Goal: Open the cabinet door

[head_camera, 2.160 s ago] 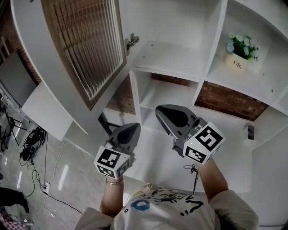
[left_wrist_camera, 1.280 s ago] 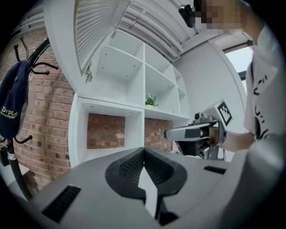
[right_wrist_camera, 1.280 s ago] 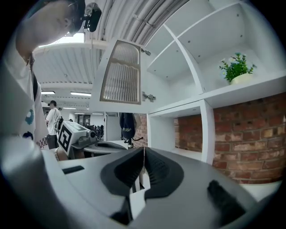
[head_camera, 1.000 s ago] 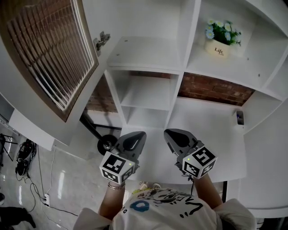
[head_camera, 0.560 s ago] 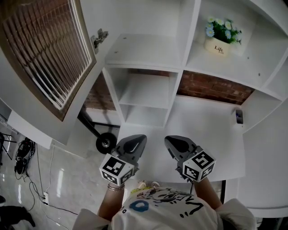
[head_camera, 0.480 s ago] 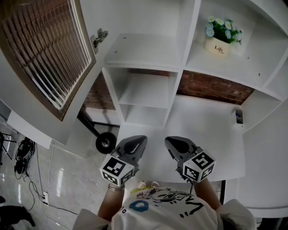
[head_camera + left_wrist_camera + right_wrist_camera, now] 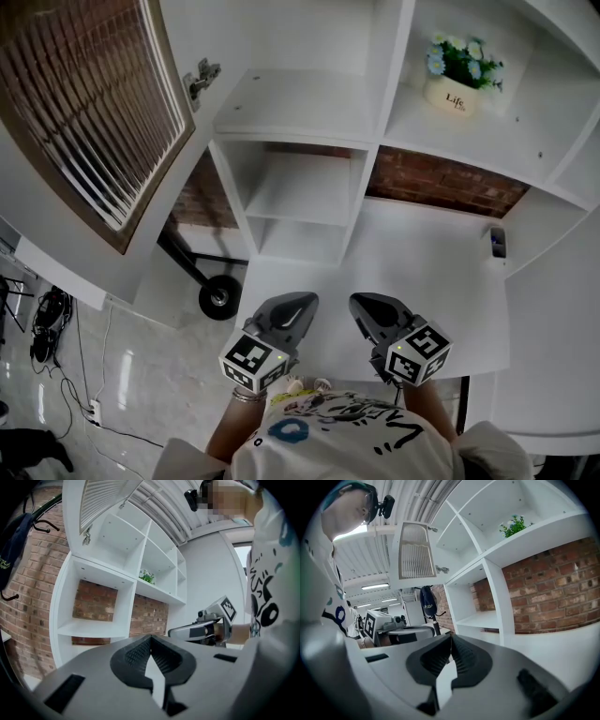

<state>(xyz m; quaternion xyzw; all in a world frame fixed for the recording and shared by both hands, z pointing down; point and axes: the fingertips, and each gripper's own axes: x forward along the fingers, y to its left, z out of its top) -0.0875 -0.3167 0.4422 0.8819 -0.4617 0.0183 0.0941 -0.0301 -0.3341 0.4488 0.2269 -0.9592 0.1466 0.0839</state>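
Louvred cabinet door (image 7: 89, 112) is seen swung wide, far left; left gripper (image 7: 302, 305) and right gripper (image 7: 363, 304) are held closed and empty, the work apparently finished.

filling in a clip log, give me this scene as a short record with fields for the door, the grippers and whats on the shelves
door: white-framed cabinet door with brown slatted panel, swung wide open at upper left
shelving: white open shelf unit, red brick wall behind the lower bays
on shelf: white pot of pale flowers, upper right compartment
left hand: left gripper, jaws together, nothing held, apart from the door
right hand: right gripper, jaws together, nothing held
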